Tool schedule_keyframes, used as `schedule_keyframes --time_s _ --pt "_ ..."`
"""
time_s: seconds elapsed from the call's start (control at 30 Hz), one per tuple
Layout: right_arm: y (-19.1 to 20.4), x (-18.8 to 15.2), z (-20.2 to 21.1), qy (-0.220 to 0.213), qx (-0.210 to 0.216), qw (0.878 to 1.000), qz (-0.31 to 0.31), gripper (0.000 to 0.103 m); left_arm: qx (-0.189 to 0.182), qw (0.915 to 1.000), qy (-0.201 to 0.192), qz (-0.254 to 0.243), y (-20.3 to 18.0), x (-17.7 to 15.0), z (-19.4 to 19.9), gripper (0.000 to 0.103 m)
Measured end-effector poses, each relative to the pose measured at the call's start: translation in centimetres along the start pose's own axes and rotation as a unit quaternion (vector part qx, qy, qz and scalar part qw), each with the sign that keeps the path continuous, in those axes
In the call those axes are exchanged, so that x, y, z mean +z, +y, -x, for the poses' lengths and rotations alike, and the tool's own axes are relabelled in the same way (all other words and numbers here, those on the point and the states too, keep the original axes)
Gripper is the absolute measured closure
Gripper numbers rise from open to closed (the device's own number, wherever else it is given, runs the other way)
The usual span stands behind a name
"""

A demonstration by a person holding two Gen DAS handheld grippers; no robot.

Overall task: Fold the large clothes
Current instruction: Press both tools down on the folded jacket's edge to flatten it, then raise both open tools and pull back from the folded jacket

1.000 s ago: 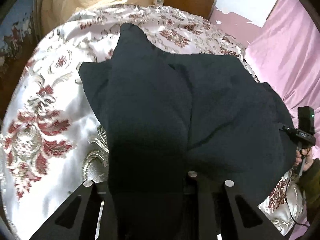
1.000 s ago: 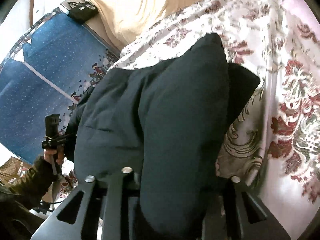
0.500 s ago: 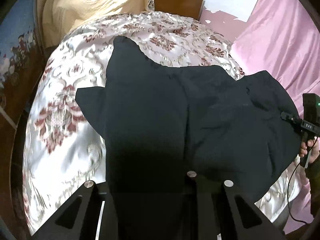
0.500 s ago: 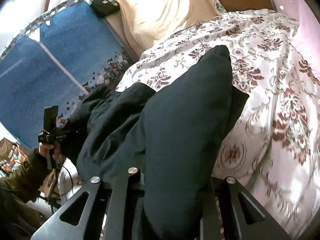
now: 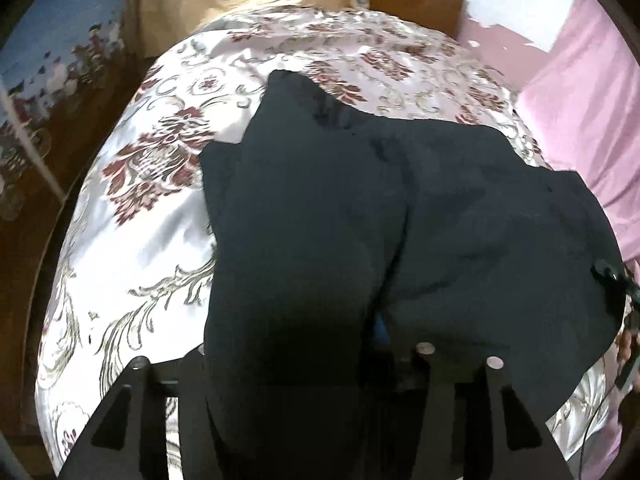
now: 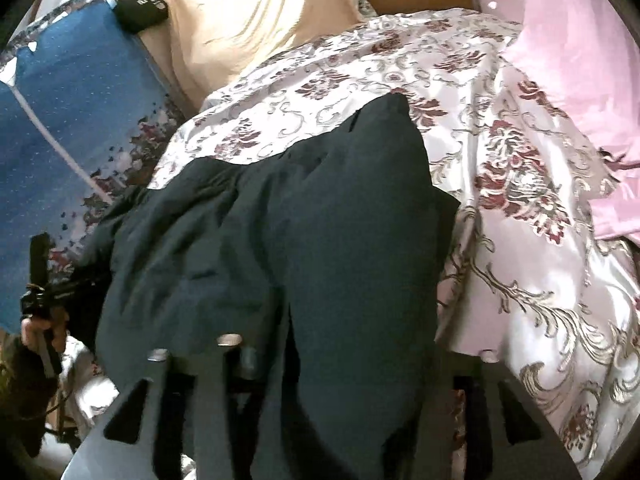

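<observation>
A large dark navy garment [image 5: 400, 220] lies spread on a floral satin bedcover [image 5: 140, 240]. Its near fold drapes over my left gripper [image 5: 316, 360], whose jaws are opening; the cloth hangs loose between them and a blue pad shows beside it. In the right wrist view the same garment [image 6: 300, 240] hangs as a thick fold through my right gripper [image 6: 320, 356], whose jaws are also opening around it. Both sets of fingertips are hidden under cloth. The left gripper [image 6: 40, 280] shows far left in a hand; the right one [image 5: 616, 280] peeks in at the right edge.
The bedcover [image 6: 520, 240] runs up to a wooden headboard [image 5: 416, 0] and a yellow cloth [image 6: 248, 20]. A pink sheet [image 5: 580, 120] lies to the right. A blue patterned fabric [image 6: 60, 120] and a black bag [image 6: 140, 8] are at the left. A cable hangs by the hand.
Both pairs of jaws have spread apart and loosened on the fold. Both cameras have drawn back, so more of the bed shows and the garment lies flatter.
</observation>
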State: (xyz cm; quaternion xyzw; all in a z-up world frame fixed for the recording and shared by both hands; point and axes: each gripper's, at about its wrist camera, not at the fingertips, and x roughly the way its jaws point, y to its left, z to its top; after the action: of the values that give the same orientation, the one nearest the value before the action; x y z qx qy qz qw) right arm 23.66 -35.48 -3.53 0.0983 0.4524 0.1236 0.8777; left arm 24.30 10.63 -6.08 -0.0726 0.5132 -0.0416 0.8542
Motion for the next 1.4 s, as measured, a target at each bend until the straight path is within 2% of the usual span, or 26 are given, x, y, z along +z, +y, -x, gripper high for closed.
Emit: schedule_keyframes --time_s 0.03,0.1,0.2,0.33,0.47,0.57,0.87,1.4 --pt "0.4 -0.2 0.1 -0.003 -0.007 1.000 0.000 0.042 0.006 1.0000 -0.002 0.005 -0.1 -0.3 0.3 0.038" --pt "1.0 -0.7 0.4 -0.013 -0.018 1.000 0.004 0.036 0.016 0.9997 -0.016 0.007 -0.2 -0.8 0.9 0.024" --pt "1.7 -1.5 1.2 -0.030 -0.036 0.999 0.005 0.028 0.035 0.9986 -0.040 0.000 -0.8 -1.7 2.4 0.015" --pt "2.0 -2.6 3.0 -0.065 -0.048 0.997 -0.013 0.012 0.049 0.9971 -0.057 -0.002 -1.4 -2.8 4.2 0.012" --pt "2.5 -3.9 4.8 -0.096 -0.069 0.993 -0.016 0.010 0.056 0.9947 -0.086 -0.002 -2.0 -4.0 6.1 0.007" --pt "3.3 -4.8 6.1 -0.122 -0.083 0.989 -0.005 0.004 0.051 0.9917 -0.119 -0.003 -2.6 -5.1 7.9 0.001" --pt "8.1 -7.6 9.9 -0.200 -0.094 0.974 0.050 0.002 0.045 0.9814 -0.185 -0.026 -5.0 -8.2 11.6 0.000" --pt "13.7 -14.5 13.7 -0.281 -0.090 0.953 0.061 0.002 0.054 0.9574 -0.281 -0.040 -7.7 -14.3 15.4 0.000"
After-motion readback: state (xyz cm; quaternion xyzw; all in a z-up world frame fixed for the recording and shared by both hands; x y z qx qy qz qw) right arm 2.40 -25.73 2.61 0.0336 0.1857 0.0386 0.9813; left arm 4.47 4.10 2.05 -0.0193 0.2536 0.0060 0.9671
